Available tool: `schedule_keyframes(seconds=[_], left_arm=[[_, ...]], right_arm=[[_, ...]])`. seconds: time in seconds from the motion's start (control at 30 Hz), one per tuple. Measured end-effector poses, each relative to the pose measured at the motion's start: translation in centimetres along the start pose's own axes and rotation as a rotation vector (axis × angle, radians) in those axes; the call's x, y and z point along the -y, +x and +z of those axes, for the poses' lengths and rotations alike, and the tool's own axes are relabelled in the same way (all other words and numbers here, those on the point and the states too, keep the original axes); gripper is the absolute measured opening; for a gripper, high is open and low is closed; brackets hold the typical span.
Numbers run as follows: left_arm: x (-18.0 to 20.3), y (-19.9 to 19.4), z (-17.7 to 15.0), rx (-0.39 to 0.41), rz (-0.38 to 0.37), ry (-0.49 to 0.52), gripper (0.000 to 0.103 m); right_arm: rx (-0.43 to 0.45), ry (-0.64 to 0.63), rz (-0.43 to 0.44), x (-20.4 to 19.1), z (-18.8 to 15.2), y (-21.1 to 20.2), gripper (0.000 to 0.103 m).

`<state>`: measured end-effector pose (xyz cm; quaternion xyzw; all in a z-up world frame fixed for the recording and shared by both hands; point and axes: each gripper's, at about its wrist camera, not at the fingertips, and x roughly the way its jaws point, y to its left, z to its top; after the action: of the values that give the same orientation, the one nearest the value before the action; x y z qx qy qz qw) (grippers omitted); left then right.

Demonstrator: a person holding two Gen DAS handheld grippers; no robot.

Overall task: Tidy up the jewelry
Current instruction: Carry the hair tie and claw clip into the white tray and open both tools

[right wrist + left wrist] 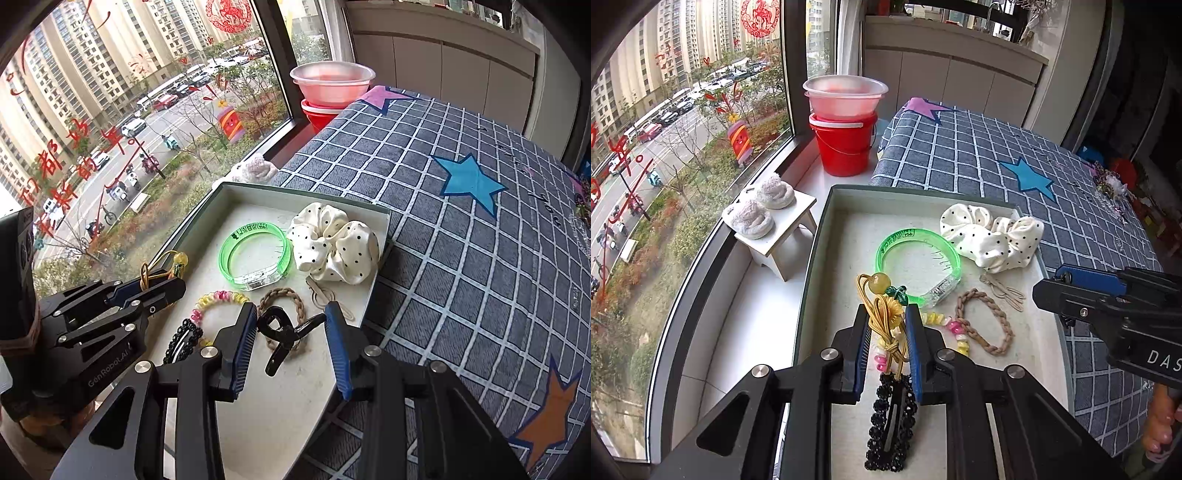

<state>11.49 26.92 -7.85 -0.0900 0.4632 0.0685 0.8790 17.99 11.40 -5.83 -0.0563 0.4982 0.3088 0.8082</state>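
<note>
The left claw, closed on the yellow corded flower-and-bead hair tie, and the right claw, gripping the black plastic claw clip crosswise, both hang directly above the shallow grey-rimmed tray below them.

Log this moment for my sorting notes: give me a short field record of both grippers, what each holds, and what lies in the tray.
left gripper: shut on yellow cord hair tie
right gripper: shut on black claw clip
tray: on checked cloth beside the window
in tray: green bangle, dotted scrunchie, braided tie, bead bracelet, black beaded clip
outside tray: red bucket on the sill
</note>
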Motion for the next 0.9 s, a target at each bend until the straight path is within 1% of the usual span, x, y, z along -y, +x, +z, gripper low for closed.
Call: schedule_keyframes(seconds=[0.17,0.4,0.53,0.77,0.9], left_arm=[[-0.6,2.0,0.1,-0.041,0.018,-0.014,0.026],[-0.7,3.4,-0.2,-0.071,0.03,-0.019,0.026],[-0.6,4.0,-0.2,-0.082,0.037,-0.017,0.026],[-0.1,4.2,-0.5,-0.085,0.066,0.006,0.027],[0.1,4.0,-0.5,-0.086,0.07,0.009,0.027]], right_arm=[[-0.035,0.029,0.005,0.7,1.2,2.8,0.041],[-0.058,0.051,-0.008,1.9,1.7,5.4,0.041],[-0.06,0.021,-0.034,1.6,1.4,6.0,0.041],[-0.063,-0.01,-0.056,1.1,1.4,6.1,0.042],[-0.071,-0.01,-0.06,1.1,1.5,6.1,0.042]])
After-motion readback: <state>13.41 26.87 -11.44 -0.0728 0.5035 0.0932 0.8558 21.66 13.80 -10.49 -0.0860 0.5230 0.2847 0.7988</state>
